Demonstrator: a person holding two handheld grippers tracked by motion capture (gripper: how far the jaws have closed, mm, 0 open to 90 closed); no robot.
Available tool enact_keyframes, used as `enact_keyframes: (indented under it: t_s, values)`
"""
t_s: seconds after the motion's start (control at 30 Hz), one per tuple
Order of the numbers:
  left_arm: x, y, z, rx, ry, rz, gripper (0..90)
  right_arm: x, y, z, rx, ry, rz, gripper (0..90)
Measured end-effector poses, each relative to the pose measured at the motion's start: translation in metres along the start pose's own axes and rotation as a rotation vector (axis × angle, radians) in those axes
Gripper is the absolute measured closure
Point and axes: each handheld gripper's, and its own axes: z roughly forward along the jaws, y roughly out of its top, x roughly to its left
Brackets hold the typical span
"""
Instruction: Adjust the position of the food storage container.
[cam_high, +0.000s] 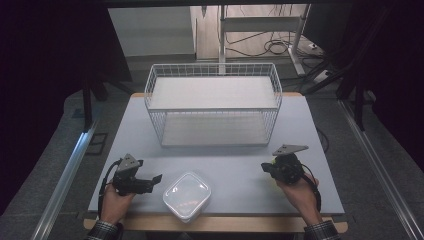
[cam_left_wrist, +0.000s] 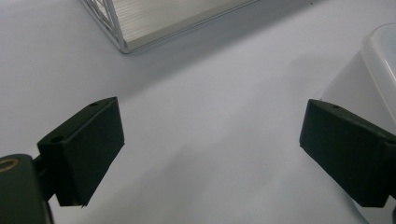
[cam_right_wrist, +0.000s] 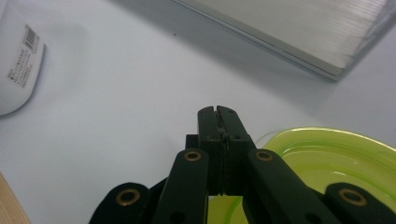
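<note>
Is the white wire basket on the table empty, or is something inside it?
Empty. The high view shows bare shelf surfaces inside the wire basket, nothing on them.

Even overhead light falls on the pale bench (cam_high: 225, 160), which reads bright against dark, underexposed surroundings on both sides of it. The wire basket (cam_high: 214, 107) casts a soft, diffuse shadow on the bench just in front of it. The high view is slightly soft and grainy. In both gripper views the near black jaws are blurred, and mild glare washes out the white container (cam_high: 186, 196).
</note>
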Motion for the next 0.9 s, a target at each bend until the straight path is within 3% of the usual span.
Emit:
enact_keyframes:
  t_s: [0.23,0.47,0.6,0.9]
  values:
    - [-0.006,-0.001,-0.005,0.012,0.013,0.018,6.6,-0.011,-0.006,-0.008,-0.002,-0.034,0.034,89.3]
    - [-0.008,-0.002,-0.008,0.022,0.013,0.009,6.8,-0.018,-0.010,-0.011,-0.007,-0.051,0.057,89.2]
    - [-0.013,-0.001,-0.015,0.016,-0.023,0.013,6.8,-0.017,-0.009,-0.010,-0.003,-0.053,0.044,88.3]
    - [-0.034,-0.011,-0.032,0.036,-0.030,0.081,21.8,-0.009,-0.006,-0.011,-0.025,-0.043,0.029,85.7]
